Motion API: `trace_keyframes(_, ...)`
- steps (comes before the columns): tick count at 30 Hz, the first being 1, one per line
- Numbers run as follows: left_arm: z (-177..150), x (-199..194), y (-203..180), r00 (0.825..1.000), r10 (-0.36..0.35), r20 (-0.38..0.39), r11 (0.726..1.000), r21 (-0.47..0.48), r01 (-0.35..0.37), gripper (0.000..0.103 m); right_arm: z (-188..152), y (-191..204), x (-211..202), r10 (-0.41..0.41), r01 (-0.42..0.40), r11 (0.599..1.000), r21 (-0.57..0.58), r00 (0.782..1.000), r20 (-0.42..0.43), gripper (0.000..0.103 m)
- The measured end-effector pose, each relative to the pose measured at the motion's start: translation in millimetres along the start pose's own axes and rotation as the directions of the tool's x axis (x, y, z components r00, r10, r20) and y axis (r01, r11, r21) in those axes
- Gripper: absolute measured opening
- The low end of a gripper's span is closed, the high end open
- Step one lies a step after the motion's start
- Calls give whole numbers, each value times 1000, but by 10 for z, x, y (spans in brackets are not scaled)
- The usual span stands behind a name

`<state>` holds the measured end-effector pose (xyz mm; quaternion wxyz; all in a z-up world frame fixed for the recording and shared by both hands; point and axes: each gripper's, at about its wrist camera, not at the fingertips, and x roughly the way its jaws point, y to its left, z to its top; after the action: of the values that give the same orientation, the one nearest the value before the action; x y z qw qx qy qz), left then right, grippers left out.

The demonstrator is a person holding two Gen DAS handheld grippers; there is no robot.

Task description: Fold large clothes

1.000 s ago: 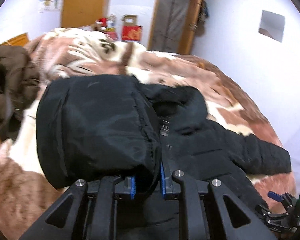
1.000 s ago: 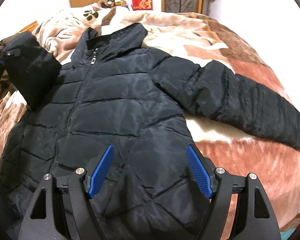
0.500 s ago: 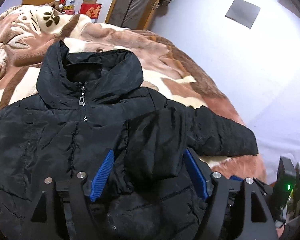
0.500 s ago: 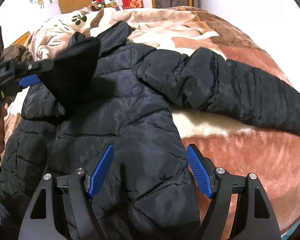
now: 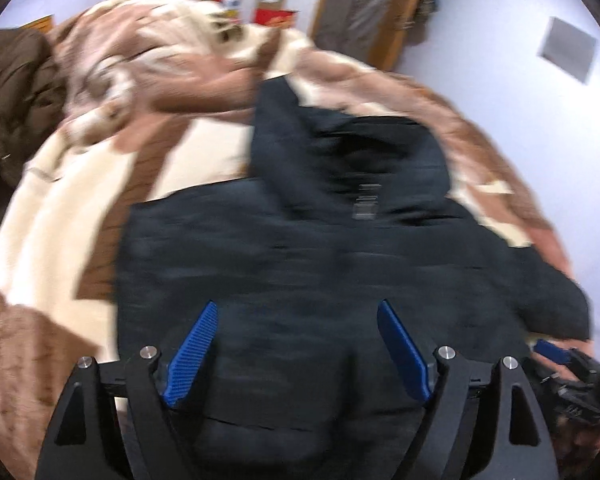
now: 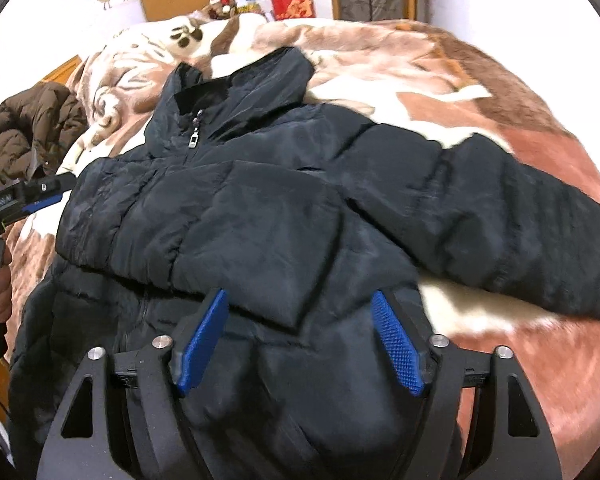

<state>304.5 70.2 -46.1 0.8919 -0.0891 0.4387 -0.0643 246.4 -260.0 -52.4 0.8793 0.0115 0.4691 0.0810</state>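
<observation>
A black puffer jacket lies front up on the bed, zipped to the collar. One sleeve is folded across the chest; the other sleeve stretches out to the right. My right gripper hovers over the jacket's lower front, its jaws closing, with the folded sleeve's cuff just ahead between the pads and not pinched. The left wrist view is blurred: my left gripper is over the jacket, jaws opening, holding nothing. It also shows as the left gripper at the right wrist view's left edge.
A brown and cream plush blanket covers the bed. A brown jacket is heaped at the far left. Boxes and a door stand beyond the bed's head. A white wall runs along the right side.
My left gripper carried the sleeve across the chest, let it go and drew back to the left. My right gripper's jaws have narrowed and it shifted over the jacket's lower front.
</observation>
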Motion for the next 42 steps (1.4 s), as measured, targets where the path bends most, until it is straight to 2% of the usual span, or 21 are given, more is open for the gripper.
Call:
trace_keyframes(1,15,69,115,1000,19,-6,1000,-17,-19,83,41,26,96,2,-2,1000,-5,1000,-12,46)
trace_keyframes(3,1,232,323,998,42,-42,997,-63,-44,82,122,81,316,-25,23,999,-39,999,-34,45)
trace_keyframes(6,-112,358,450,996,26,-80,995,-97,-34,82,314,12,644,-84,80,995,-57,995,-63,45)
trace_keyframes(8,-167,312,405,997,13,-71,997,-74,-19,82,444,-83,711,-95,93,995,-33,993,-69,45)
trace_keyframes(12,-53,111,391,1000,-26,-2,998,-64,26,82,520,-120,495,-78,78,997,-16,997,-25,45)
trace_keyframes(14,111,71,390,999,7,48,999,-40,-5,82,553,-79,340,-57,58,998,-22,998,34,45)
trace_keyframes(16,256,166,437,995,76,68,997,-26,-74,82,649,-19,298,-52,55,998,-36,996,70,45)
trace_keyframes(17,304,271,484,993,105,55,994,-28,-104,81,708,12,343,-53,56,997,-43,996,70,45)
trace_keyframes(18,322,395,538,992,121,24,992,-37,-120,75,769,30,466,-57,60,997,-48,997,50,45)
trace_keyframes(20,275,649,667,990,139,-39,988,-69,-141,75,830,5,735,-64,63,997,-46,998,-7,45)
trace_keyframes(22,198,760,707,991,126,-41,989,-69,-128,75,821,-48,1008,-54,52,998,-36,997,-55,45)
trace_keyframes(28,137,805,600,986,166,-31,986,-21,-167,75,787,-94,1165,-57,56,998,-17,996,-66,47)
trace_keyframes(31,192,542,601,990,137,-16,989,-44,-138,66,832,-85,911,-61,60,998,-8,997,-43,47)
trace_keyframes(34,98,172,557,995,88,45,996,-36,-86,64,717,-57,534,-37,37,999,-11,999,28,47)
trace_keyframes(36,-18,54,530,996,64,59,998,-34,-62,64,594,-24,436,-27,28,999,-18,999,38,47)
trace_keyframes(38,-140,142,523,997,70,19,997,-32,-69,64,460,10,521,-31,31,999,-34,1000,4,47)
trace_keyframes(40,-238,349,551,995,94,-43,995,-39,-96,64,349,-40,764,-41,39,999,-27,997,-72,47)
trace_keyframes(42,-282,402,535,994,100,-49,994,-38,-102,65,326,-92,849,-27,27,1000,-12,996,-84,47)
